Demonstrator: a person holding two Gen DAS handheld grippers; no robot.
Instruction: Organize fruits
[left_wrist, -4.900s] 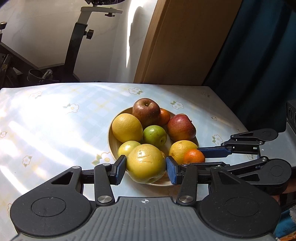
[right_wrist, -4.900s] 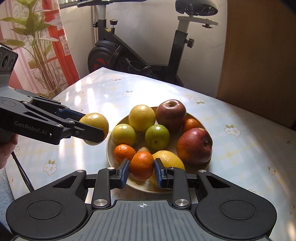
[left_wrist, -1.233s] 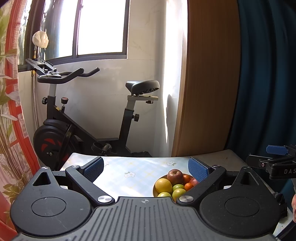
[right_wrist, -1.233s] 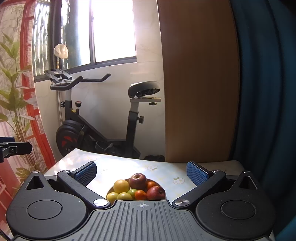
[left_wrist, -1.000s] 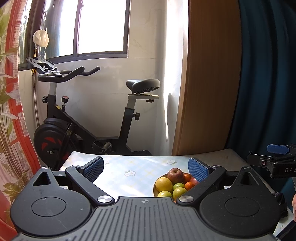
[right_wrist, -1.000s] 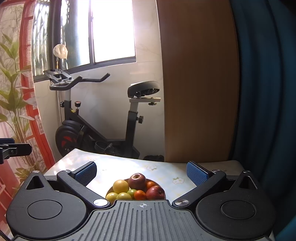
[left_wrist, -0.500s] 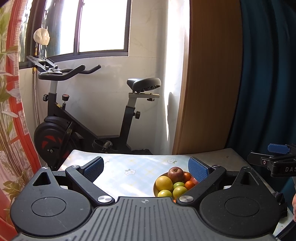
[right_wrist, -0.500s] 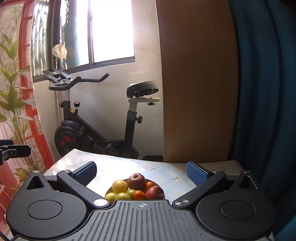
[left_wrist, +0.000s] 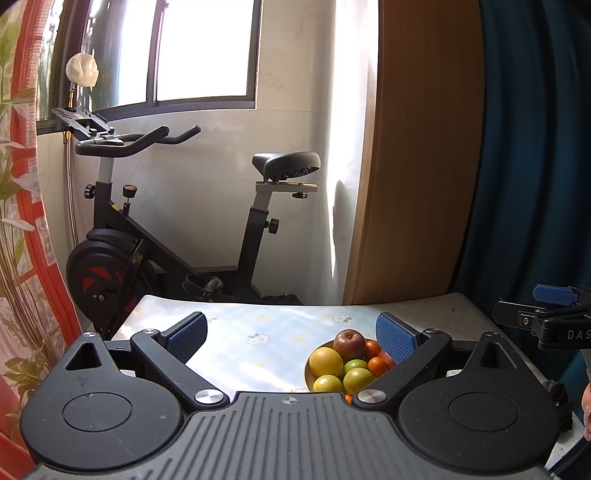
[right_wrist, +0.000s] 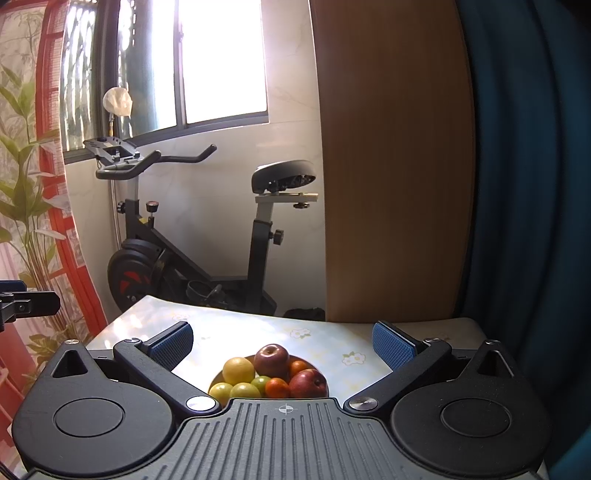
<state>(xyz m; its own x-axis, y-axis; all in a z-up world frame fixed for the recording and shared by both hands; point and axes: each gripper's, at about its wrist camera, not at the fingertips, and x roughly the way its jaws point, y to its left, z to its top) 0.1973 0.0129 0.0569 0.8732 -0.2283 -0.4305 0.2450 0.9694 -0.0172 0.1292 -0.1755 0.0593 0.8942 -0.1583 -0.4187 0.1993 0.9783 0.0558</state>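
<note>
Sunlight from the window (left_wrist: 201, 48) falls across the tabletop (left_wrist: 258, 325), which wears a pale checked cloth with small flowers. Behind its far edge stands an exercise bike (left_wrist: 177, 236) against the white wall, with a wooden panel (left_wrist: 417, 147) and a dark blue curtain (left_wrist: 535, 147) to the right, and a red-framed leafy hanging (right_wrist: 33, 184) on the left.

Your left tongs (left_wrist: 291, 338) are spread wide, blue pads far apart, and they hold nothing. Between and beyond them you look over the cloth; the bowl (left_wrist: 309, 378) of fruit shows just inside the right pad, part of it hidden by that finger. Your right tongs (right_wrist: 282, 345) are spread just as wide and are also empty, and they are held back from the table with the bowl (right_wrist: 214, 384) low in the middle of their view, its near rim cut off by the tool body.

All the fruit you can see sits in that bowl, towards the near edge of the tabletop (more to the right side as the left camera sees it). A dark red apple (right_wrist: 271, 360) sits at the back, a large yellow fruit (right_wrist: 238, 370) touches it on the left, and a second red apple (right_wrist: 308, 384) lies front right. Small oranges (right_wrist: 277, 388) and green-yellow fruits (right_wrist: 245, 390) fill the front. Nothing lies on the cloth beside the bowl.

At the right edge of the left view you see the other tool's tip (left_wrist: 554, 321) and a sliver of your hand (left_wrist: 586, 402).
</note>
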